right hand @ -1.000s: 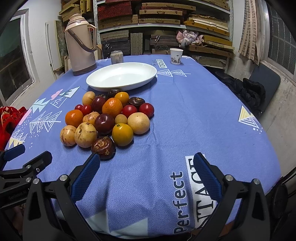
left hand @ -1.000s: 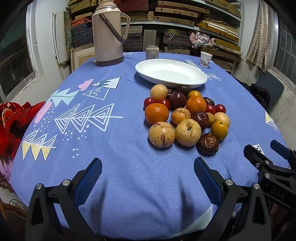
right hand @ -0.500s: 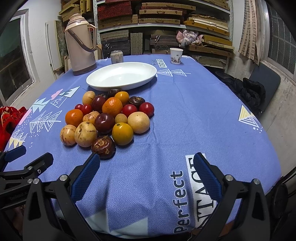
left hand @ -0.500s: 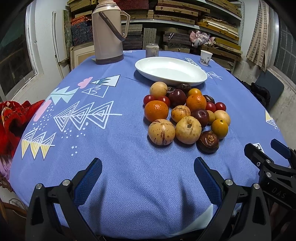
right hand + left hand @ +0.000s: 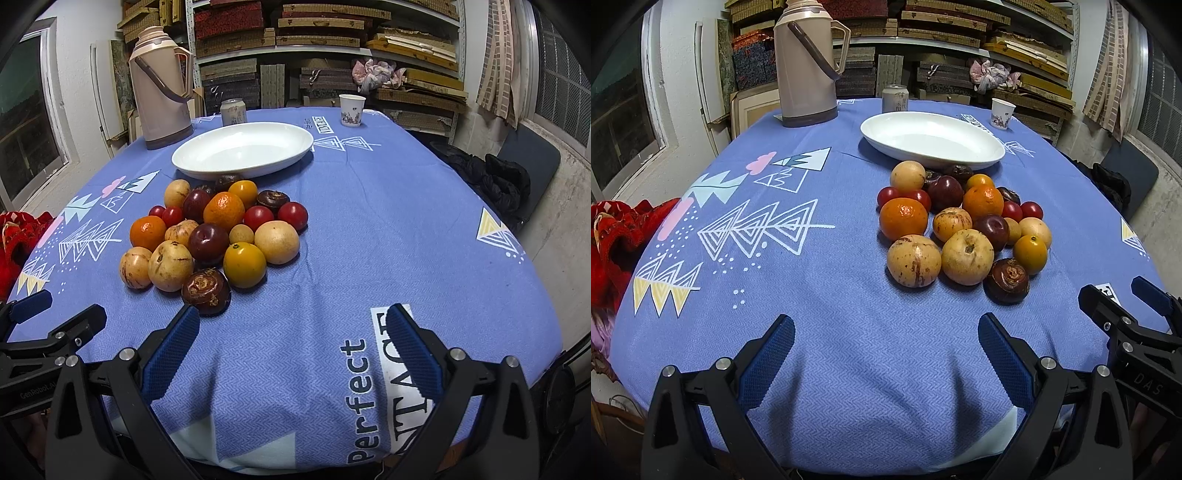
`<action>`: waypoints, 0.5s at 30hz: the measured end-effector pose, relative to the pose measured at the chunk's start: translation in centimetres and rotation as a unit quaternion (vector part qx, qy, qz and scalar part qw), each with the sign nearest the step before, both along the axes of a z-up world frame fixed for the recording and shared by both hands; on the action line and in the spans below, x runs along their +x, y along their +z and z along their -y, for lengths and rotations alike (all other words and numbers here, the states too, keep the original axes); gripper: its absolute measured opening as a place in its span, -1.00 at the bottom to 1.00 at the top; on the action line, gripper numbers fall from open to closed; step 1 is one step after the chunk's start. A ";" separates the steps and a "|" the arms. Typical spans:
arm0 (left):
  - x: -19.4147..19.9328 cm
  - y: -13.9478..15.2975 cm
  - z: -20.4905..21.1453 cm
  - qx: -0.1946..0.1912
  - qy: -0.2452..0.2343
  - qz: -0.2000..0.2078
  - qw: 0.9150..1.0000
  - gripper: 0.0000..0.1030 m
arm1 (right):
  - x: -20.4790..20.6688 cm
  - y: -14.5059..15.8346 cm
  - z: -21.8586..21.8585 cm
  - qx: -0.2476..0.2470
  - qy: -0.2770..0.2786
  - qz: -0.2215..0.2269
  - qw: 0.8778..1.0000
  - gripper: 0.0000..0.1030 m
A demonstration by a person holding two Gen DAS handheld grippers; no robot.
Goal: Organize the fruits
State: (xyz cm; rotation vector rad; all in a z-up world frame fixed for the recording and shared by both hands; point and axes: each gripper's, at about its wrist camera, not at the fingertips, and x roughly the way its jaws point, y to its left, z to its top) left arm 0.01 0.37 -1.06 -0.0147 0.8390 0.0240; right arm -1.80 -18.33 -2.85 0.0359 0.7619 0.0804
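A pile of mixed fruit [image 5: 964,225] lies on the blue tablecloth: oranges, tan pears, dark plums, small red tomatoes and brown water chestnuts. It also shows in the right wrist view [image 5: 214,236]. An empty white oval dish [image 5: 932,138] stands just behind the pile, also seen in the right wrist view [image 5: 242,149]. My left gripper [image 5: 886,343] is open and empty over the near table edge, short of the fruit. My right gripper [image 5: 293,336] is open and empty, near a brown water chestnut [image 5: 206,291] by its left finger.
A tall beige thermos [image 5: 807,62], a drink can [image 5: 895,98] and a paper cup [image 5: 1002,113] stand at the table's far side. Shelves of boxes fill the back wall. A red cloth [image 5: 617,240] lies off the left edge. A dark chair [image 5: 528,162] is at the right.
Both grippers have edged slightly forward toward the fruit; the pile appears a little nearer. Nothing was grasped or moved.
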 end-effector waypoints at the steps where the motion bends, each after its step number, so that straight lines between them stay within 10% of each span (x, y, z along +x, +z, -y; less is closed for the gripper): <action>1: 0.0 -0.1 0.0 0.000 0.000 -0.001 1.000 0.93 | 0.0 -0.1 0.0 0.000 0.000 -0.001 1.000 0.92; 15: 0.1 -0.3 0.1 0.001 0.000 -0.003 1.000 0.93 | 0.1 -0.3 -0.1 -0.001 0.002 -0.003 1.000 0.92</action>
